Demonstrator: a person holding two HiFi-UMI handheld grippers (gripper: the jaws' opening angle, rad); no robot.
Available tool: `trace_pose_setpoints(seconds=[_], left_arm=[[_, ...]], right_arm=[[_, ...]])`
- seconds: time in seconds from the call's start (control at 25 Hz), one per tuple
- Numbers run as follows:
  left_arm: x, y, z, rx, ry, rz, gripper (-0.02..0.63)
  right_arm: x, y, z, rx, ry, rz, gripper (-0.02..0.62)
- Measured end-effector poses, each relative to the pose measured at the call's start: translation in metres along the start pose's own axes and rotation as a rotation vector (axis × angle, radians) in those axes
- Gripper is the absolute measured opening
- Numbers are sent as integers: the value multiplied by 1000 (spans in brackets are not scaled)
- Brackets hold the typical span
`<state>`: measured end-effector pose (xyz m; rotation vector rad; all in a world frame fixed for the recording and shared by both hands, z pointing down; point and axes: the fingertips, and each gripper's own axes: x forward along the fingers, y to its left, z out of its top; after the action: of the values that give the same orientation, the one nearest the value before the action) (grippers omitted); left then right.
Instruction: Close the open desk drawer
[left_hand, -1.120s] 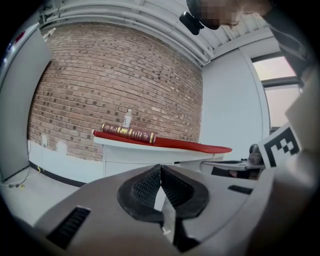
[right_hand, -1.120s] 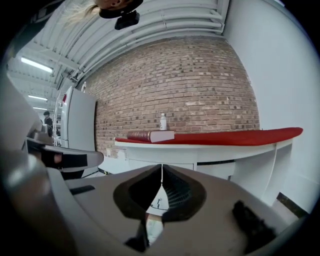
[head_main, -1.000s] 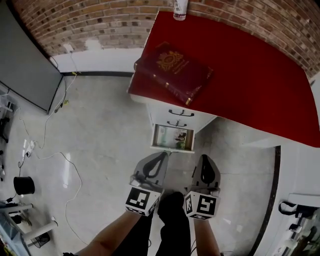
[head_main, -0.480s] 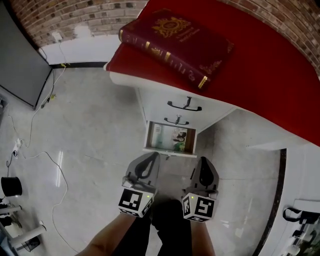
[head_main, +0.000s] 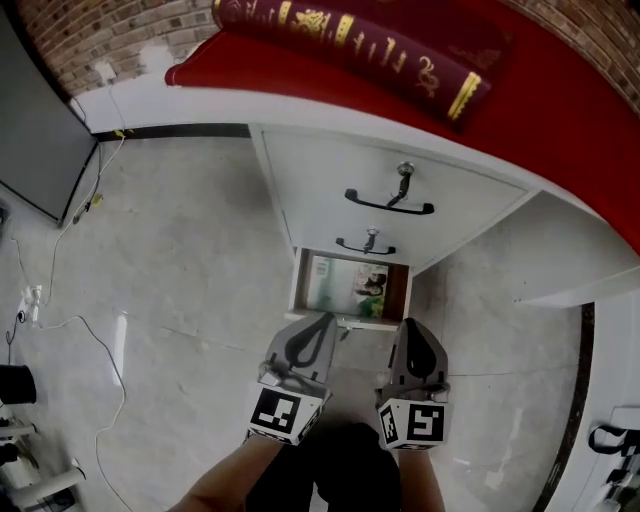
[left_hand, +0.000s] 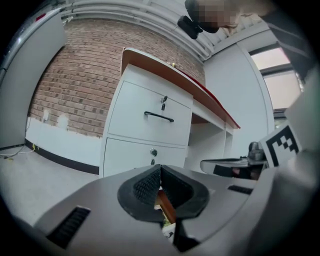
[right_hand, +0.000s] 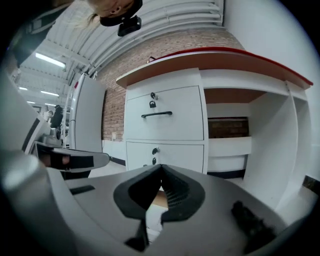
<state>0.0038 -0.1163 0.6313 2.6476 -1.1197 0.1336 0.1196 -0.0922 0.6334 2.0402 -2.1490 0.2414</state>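
The white drawer unit under the red desk top (head_main: 570, 100) has its bottom drawer (head_main: 298, 285) pulled out, with green and white items lying inside. Both drawers above it are closed, each with a black handle (head_main: 390, 203). My left gripper (head_main: 326, 318) is shut and empty, its tip just at the open drawer's front edge. To its right, my right gripper (head_main: 409, 324) is likewise shut on nothing, at the drawer's front right corner. In the left gripper view the jaws (left_hand: 160, 170) meet, and a brown drawer edge (left_hand: 165, 206) shows below them. The right gripper (right_hand: 161, 167) view shows its jaws touching too.
A thick dark red book (head_main: 350, 40) lies on the desk top, overhanging its front. The knee space (right_hand: 227, 135) opens to the right of the drawers. Cables (head_main: 60, 310) trail over the grey floor at left, beside a dark panel (head_main: 30, 130). White furniture (head_main: 610, 400) stands at right.
The view has come in closer and lower toward the drawer unit. Both grippers, still shut, now sit right at the open drawer's front instead of short of it.
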Motion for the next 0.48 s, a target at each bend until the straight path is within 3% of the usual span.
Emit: trace_pose_setpoints(seconds=[0.2,0.48], left_arm=[[8,27,-54,39,12,-21,9],[29,48,-119,14,59,-94,9]], right_arm=[[21,2,-50,-32,6,54,6],[44,-9,-105,-26,-48,77,6]])
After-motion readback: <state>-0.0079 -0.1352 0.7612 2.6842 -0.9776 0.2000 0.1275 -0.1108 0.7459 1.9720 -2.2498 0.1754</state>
